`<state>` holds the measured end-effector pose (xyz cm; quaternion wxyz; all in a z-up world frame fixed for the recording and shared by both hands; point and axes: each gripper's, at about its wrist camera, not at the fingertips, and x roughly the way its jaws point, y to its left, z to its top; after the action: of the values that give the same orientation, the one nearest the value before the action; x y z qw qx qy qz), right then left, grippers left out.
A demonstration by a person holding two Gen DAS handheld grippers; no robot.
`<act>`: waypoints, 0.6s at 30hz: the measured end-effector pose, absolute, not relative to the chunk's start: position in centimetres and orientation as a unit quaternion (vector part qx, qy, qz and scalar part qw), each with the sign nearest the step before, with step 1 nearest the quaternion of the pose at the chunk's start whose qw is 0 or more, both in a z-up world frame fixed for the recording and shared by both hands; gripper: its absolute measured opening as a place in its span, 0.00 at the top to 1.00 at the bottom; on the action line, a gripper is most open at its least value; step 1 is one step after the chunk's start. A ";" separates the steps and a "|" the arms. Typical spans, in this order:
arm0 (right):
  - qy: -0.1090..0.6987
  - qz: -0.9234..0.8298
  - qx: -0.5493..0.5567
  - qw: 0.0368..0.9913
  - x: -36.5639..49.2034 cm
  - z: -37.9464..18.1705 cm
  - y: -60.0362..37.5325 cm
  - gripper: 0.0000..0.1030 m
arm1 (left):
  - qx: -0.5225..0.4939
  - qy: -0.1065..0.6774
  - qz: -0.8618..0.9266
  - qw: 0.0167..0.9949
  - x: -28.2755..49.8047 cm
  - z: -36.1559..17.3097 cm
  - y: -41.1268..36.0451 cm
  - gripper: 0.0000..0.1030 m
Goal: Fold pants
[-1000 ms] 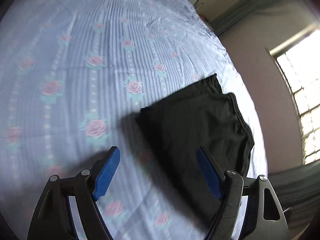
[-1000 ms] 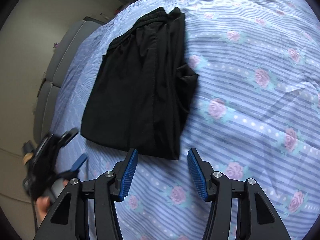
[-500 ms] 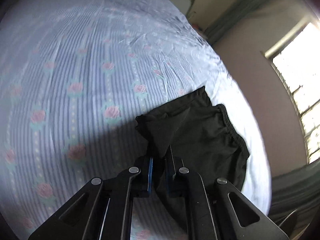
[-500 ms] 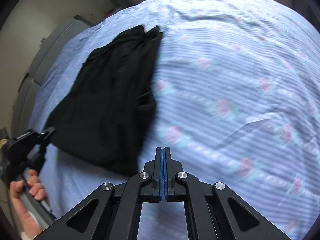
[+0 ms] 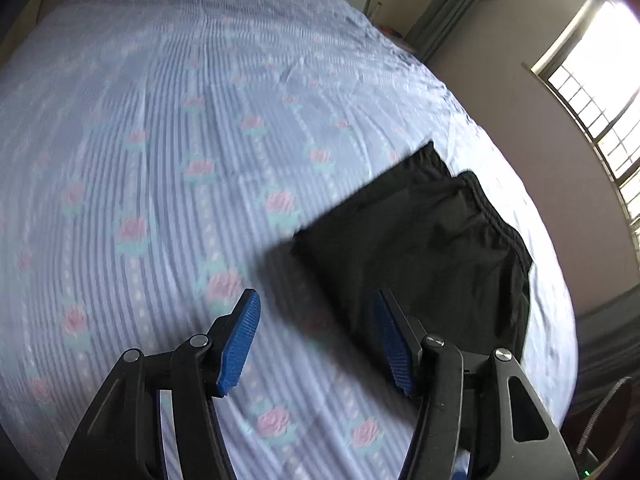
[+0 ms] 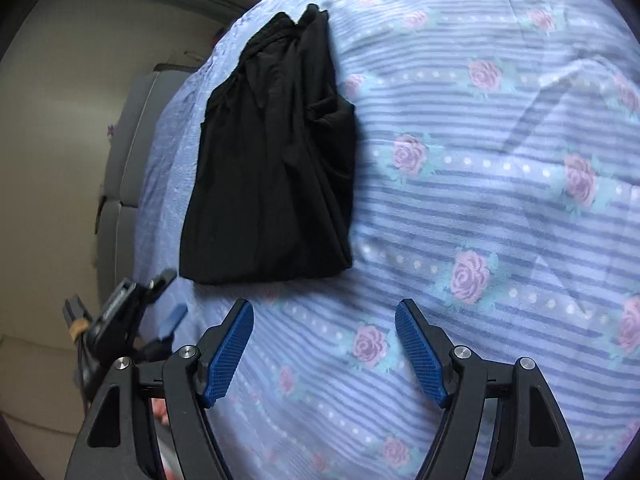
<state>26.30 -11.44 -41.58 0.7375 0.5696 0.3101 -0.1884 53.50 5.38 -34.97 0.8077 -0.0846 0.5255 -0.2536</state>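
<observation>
Pants (image 6: 272, 160) lie folded on the bedsheet (image 6: 500, 220), upper left of the right wrist frame. Left gripper (image 5: 316, 340) and right gripper (image 6: 324, 352) both hang released, holding nothing.

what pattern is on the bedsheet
Pale blue-lilac striped bedsheet with rows of pink roses and white dots; clearest in the right wrist view.

One pair of black pants (image 6: 276, 168), two grippers—left (image 5: 316, 340), right (image 6: 325, 350)—one floral bedsheet (image 6: 500, 208), one window (image 5: 592, 92).
</observation>
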 end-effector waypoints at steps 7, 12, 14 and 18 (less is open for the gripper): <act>0.268 -0.210 0.552 0.761 29.1 -42.1 -12.6 0.27 | -0.148 0.551 -0.286 0.770 55.1 -37.6 5.6 0.42; 0.262 -0.219 0.546 0.765 31.2 -42.1 -14.0 0.27 | -0.198 0.558 -0.298 0.749 57.0 -38.9 3.9 0.39; 0.258 -0.222 0.549 0.763 31.5 -42.2 -14.4 0.27 | -0.219 0.559 -0.306 0.739 57.7 -39.2 3.4 0.40; 0.259 -0.225 0.526 0.778 32.8 -41.9 -15.0 0.27 | -0.244 0.566 -0.313 0.722 58.5 -40.1 2.0 0.52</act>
<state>32.83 -14.97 -41.88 0.7782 0.5259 0.2589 -0.2253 58.50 1.97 -40.12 0.7225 -0.2441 0.5660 -0.3133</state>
